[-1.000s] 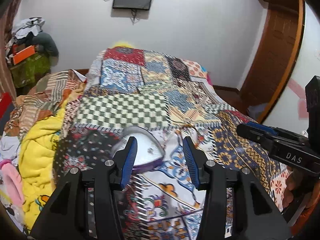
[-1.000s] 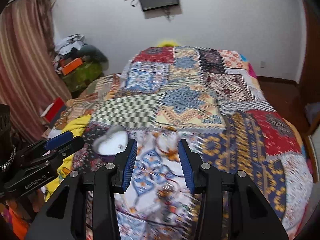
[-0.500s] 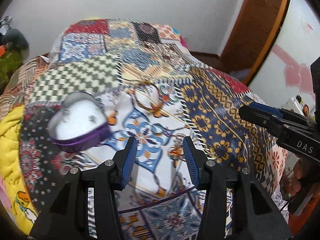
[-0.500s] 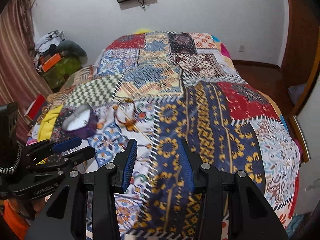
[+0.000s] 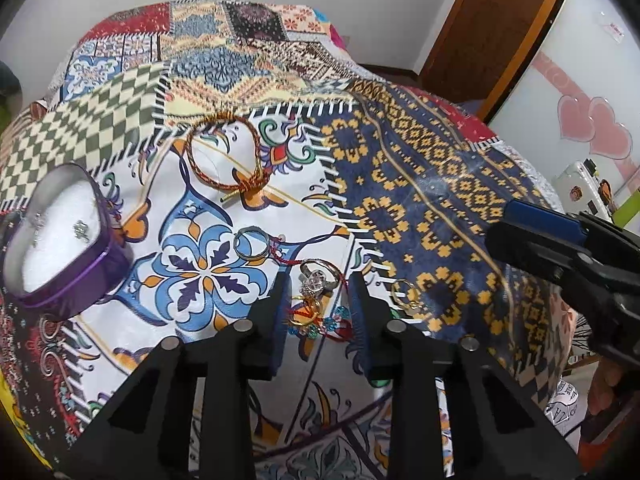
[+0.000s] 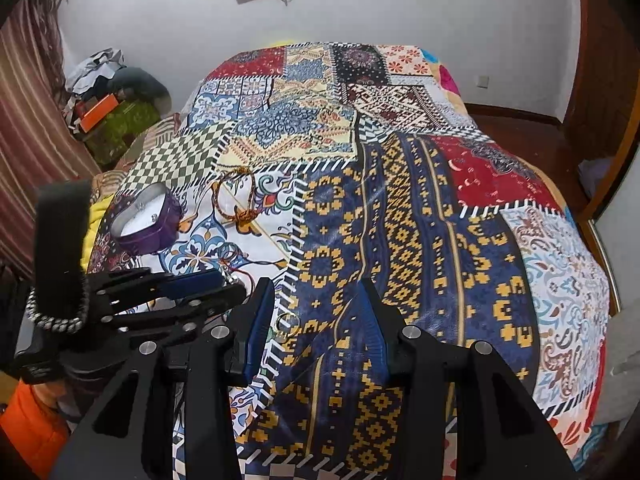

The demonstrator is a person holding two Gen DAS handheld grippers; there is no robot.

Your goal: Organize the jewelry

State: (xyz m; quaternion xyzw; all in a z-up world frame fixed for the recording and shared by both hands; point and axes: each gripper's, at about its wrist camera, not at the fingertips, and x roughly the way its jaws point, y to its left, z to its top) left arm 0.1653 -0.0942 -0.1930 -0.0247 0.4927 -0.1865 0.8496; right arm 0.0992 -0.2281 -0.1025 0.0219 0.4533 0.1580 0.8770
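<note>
While its jaws have just been closing, the left gripper (image 5: 318, 312) hangs low centre over a patchwork bedspread (image 5: 420, 184), straddling a stone-set ring (image 5: 318, 278) and a gold ring with red thread (image 5: 306, 314), pads not yet touching either. At left sits a purple heart-shaped box (image 5: 60, 240); a braided bracelet (image 5: 224, 152) lies above centre. The right gripper (image 6: 316, 328) stands apart, empty

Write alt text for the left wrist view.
The left gripper hangs over small rings lying loose on a patchwork bedspread, its jaws, which have just been closing, standing either side of them. A purple heart-shaped box sits at left, a braided bracelet beyond, and the right gripper enters at right.
</note>
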